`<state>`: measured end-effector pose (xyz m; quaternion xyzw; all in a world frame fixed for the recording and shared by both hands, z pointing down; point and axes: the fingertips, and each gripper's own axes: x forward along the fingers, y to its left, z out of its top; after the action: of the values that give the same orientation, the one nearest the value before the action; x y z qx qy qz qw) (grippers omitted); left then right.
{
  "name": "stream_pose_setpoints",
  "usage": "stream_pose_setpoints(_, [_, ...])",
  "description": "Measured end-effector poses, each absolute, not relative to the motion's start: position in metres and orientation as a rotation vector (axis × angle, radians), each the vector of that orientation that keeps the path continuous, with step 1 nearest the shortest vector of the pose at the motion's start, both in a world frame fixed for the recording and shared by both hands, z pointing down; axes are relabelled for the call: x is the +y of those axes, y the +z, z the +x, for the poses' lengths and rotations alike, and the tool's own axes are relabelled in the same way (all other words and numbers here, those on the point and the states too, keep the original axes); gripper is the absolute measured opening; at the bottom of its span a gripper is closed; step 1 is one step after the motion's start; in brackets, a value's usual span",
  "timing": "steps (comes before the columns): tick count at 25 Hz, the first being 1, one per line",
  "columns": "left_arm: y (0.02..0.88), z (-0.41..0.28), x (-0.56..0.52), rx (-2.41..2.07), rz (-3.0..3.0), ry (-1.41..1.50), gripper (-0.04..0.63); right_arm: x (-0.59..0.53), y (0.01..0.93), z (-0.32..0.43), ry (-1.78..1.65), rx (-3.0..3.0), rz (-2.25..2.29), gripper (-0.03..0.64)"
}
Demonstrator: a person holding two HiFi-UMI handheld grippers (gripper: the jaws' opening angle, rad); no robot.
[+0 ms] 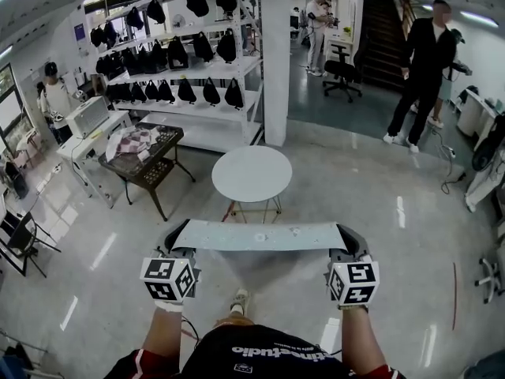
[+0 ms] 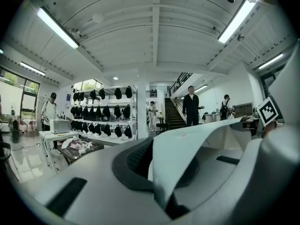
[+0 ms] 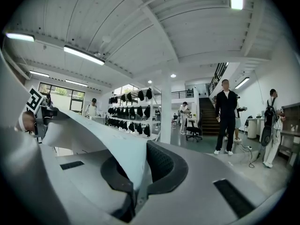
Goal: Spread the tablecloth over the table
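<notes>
The white shelving rack (image 1: 237, 68) with its black bags (image 1: 211, 91) stands far beyond the fingertips, off to their left. Nearer, straight ahead of both pairs of fingers and lower down, stands the round white table (image 1: 252, 174). The pale tablecloth (image 1: 260, 236) stretches as a taut, level band from one gripper to the other, short of the table and not touching it. The left gripper (image 1: 178, 238) has its fingers (image 2: 136, 161) pressed together on the cloth's left end. The right gripper (image 1: 352, 242) pinches the right end likewise, with the fabric squeezed between its fingers (image 3: 164, 165).
</notes>
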<state>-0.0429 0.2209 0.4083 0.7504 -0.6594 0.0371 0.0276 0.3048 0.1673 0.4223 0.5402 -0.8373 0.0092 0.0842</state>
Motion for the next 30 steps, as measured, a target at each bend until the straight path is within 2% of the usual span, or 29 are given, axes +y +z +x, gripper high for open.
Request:
stream_pose_setpoints(5, [0.409, -0.043, 0.223, -2.042, 2.304, 0.095, 0.02, 0.173, 0.416, 0.305, -0.073, -2.483, 1.606, 0.029])
stream_pose_setpoints(16, [0.412, -0.046, 0.211, -2.048, 2.291, 0.107, 0.02, 0.155, 0.42, 0.301, -0.001, -2.507, 1.582, 0.029])
stream_pose_setpoints(30, [0.413, -0.083, 0.163, -2.086, 2.264, 0.088, 0.02, 0.1, 0.419, 0.263, -0.044, -2.521, 1.505, 0.029])
